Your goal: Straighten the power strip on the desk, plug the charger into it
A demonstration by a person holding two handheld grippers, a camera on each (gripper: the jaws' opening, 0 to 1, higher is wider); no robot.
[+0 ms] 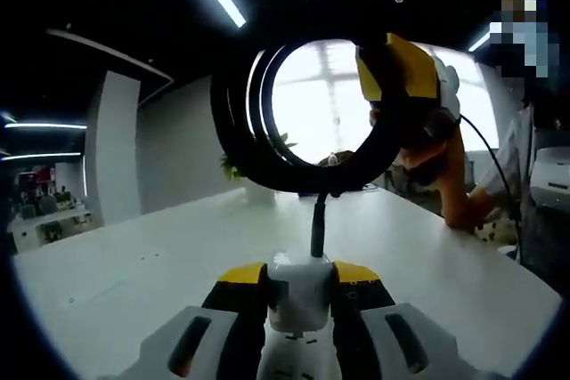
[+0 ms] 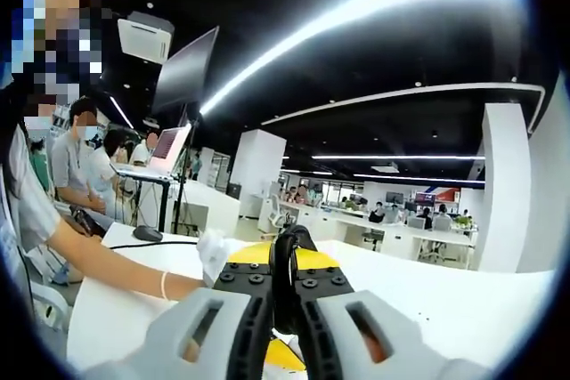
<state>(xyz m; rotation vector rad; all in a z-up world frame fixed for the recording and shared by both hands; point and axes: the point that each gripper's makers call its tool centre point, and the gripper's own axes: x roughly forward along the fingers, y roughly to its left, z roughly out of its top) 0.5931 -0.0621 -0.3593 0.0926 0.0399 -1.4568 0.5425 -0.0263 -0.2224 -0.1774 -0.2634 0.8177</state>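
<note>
My left gripper (image 1: 300, 278) is shut on a white plastic body (image 1: 299, 295), apparently the end of the power strip. A black cable (image 1: 318, 224) leaves its far end and rises into a big coil (image 1: 233, 122) above the white desk (image 1: 160, 264). At the coil's upper right, my right gripper (image 1: 396, 109), yellow and black, clamps the cable, held by a gloved hand. In the right gripper view, my right gripper (image 2: 287, 278) is shut on a loop of black cable (image 2: 285, 251). I cannot make out a charger.
A person's forearm (image 2: 107, 269) with a white glove reaches across the desk (image 2: 463, 304) from the left. A mouse (image 2: 147, 234) with its cord lies at the desk's far left. A laptop (image 2: 171, 150) and seated people are behind it. A potted plant (image 1: 236, 166) stands beyond the coil.
</note>
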